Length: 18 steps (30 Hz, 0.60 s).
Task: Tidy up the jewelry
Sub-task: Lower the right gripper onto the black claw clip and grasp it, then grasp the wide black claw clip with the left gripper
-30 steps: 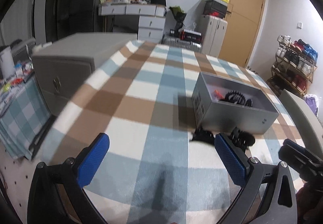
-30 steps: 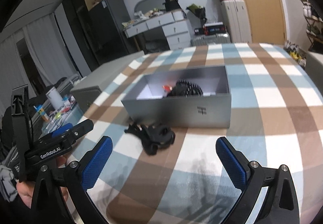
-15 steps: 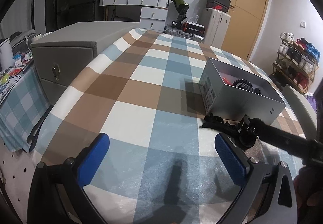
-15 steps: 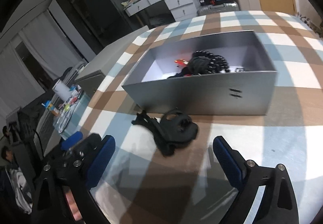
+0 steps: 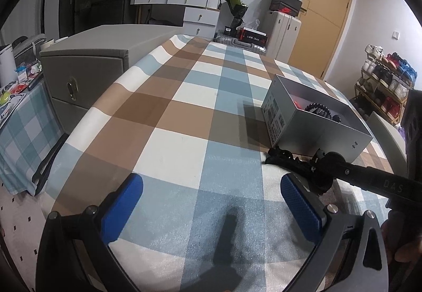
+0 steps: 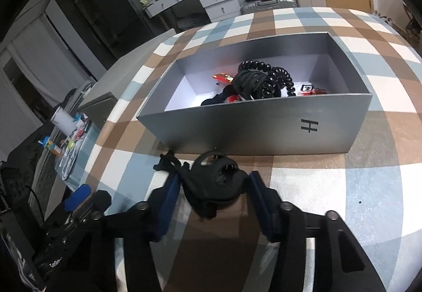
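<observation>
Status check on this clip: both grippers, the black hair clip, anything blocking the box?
Left gripper open, idle over the blanket. Right gripper closing around the black hair clip, clip on the blanket. Grey box just beyond, top open, nothing in the way.

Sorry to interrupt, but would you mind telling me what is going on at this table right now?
A person is tidying jewelry into a grey box on the checked cloth. The right gripper has its jaws around a black hair clip lying just in front of the box, apparently gripping it. The left gripper hovers open and empty nearby. A black coiled tie and small red items already sit inside.
</observation>
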{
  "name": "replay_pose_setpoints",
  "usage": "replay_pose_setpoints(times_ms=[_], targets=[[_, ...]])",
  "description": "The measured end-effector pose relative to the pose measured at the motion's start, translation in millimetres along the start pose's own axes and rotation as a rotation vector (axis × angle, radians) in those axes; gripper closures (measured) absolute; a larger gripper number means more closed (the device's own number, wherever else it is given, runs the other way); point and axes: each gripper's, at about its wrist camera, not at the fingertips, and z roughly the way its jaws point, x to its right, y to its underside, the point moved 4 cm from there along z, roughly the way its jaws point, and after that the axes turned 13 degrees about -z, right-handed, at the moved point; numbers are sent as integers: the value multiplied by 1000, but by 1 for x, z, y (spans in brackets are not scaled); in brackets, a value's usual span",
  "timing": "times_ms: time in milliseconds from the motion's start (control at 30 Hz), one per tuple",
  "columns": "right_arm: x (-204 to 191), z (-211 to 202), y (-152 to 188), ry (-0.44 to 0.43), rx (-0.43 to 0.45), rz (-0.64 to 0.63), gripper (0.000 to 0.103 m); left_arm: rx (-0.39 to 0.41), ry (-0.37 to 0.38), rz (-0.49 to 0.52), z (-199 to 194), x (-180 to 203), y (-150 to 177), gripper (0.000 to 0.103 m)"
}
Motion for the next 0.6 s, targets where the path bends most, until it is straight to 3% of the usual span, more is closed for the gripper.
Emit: replay_pose_setpoints(times_ms=[600], targets=[[18, -35, 9, -5, 86, 15, 53, -4, -5, 13, -1, 1, -5, 1]])
